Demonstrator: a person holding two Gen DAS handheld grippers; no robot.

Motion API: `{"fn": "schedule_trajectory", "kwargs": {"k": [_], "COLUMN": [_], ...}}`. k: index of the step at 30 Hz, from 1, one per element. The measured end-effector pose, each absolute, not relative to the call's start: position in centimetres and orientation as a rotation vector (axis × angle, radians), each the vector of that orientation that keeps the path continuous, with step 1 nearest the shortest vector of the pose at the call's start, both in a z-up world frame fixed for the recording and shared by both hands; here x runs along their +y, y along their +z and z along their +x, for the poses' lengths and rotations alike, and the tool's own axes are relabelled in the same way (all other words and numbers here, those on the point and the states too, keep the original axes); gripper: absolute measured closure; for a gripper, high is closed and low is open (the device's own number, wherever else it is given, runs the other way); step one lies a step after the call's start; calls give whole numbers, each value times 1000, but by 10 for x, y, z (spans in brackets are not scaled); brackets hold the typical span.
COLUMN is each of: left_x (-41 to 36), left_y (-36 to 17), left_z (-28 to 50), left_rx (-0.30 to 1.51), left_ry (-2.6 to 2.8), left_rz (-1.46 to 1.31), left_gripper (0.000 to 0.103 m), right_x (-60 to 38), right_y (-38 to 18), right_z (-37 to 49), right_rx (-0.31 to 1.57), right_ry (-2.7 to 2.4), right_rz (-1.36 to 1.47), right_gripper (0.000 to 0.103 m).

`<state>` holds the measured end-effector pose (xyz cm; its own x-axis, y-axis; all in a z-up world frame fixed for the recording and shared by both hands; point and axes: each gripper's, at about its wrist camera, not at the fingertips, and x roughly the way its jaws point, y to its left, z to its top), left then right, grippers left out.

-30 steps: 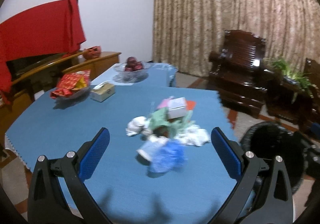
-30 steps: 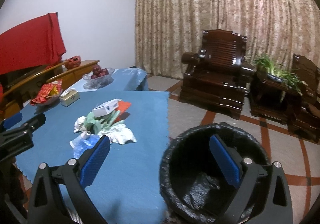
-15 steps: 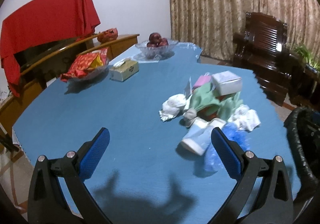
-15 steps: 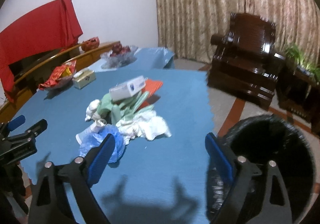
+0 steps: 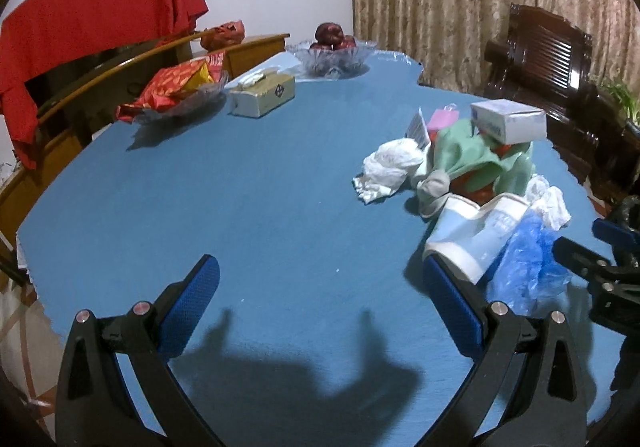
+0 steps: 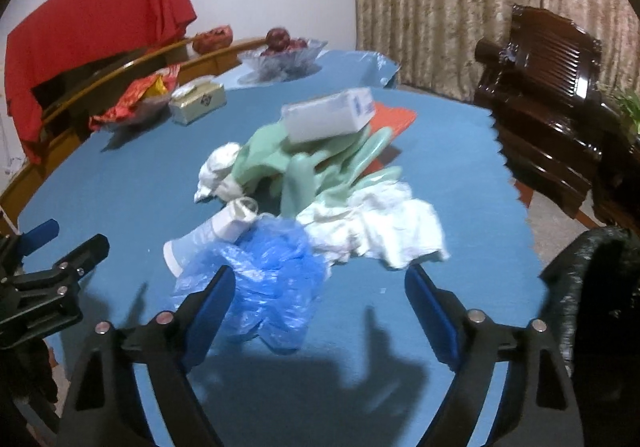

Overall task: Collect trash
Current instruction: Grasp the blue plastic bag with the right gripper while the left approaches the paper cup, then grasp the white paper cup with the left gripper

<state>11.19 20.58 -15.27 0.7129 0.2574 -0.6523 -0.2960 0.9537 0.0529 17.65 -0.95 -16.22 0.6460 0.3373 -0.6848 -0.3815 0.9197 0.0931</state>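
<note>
Only right view shows the black bin (image 6: 596, 287).

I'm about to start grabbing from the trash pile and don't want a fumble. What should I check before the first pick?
1. Right tool open: ok, jaws wide, nothing held.
2. Left tool open: ok, also holding nothing.
3. Right tool lined up with a piece: ok, the blue bag lies just ahead, between its fingers.
4. Bin within reach: ok, beside the table's right edge; whether it has room, cannot tell.
5. Pile stable: not ok, the box sits tilted on top of the green glove and may slide.
6. Tools clear of each other: ok, left one sits well off to the side.
</note>
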Motion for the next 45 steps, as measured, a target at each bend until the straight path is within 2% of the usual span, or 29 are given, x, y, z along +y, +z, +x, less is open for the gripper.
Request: {"fn": "schedule_trajectory", "kwargs": {"k": [3,5,6,8,11,14,32,36,39,41,42,43,44,45], "left_x": [207,207,207,205,201,193,127,124,125,125,125,125,124,124], "left_y": [-156,-158,-159,-159,-159,-158,-166,-171,-174,-175,-175,-176,-176,-175], "left_z": [115,118,119,121,123,125,150,162,169,171,172,172,172,171], "left_rx": [723,728,729,730,731,730,720,730,738,742,748,753,752,749], "left_ry": [301,295,291,285,271,255,135,141,129,97,70,56,58,58], "left_rz": [-64,-70,-73,-75,-75,-73,17,44,35,18,3,-7,-5,-1], "left_gripper": [5,5,5,5,5,5,7,21,27,38,48,54,55,61], "right_x": [-3,1,3,4,5,-5,-80,-84,-84,-84,-85,-85,-85,-85], "right_y": [-173,-179,-182,-183,-182,-180,-164,-166,-169,-170,-170,-170,-170,-170], "right_z": [181,183,184,182,182,181,175,179,179,179,180,180,180,180], "right_rx": [802,827,837,838,835,846,817,824,828,832,833,834,834,835], "right_ry": [424,450,469,505,531,547,387,383,384,384,385,385,384,383], "right_rz": [-66,-70,-68,-57,-60,-34,34,42,44,46,46,45,46,48], "right_gripper": [32,50,53,67,81,90,91,91,91,91,91,91,91,91]}}
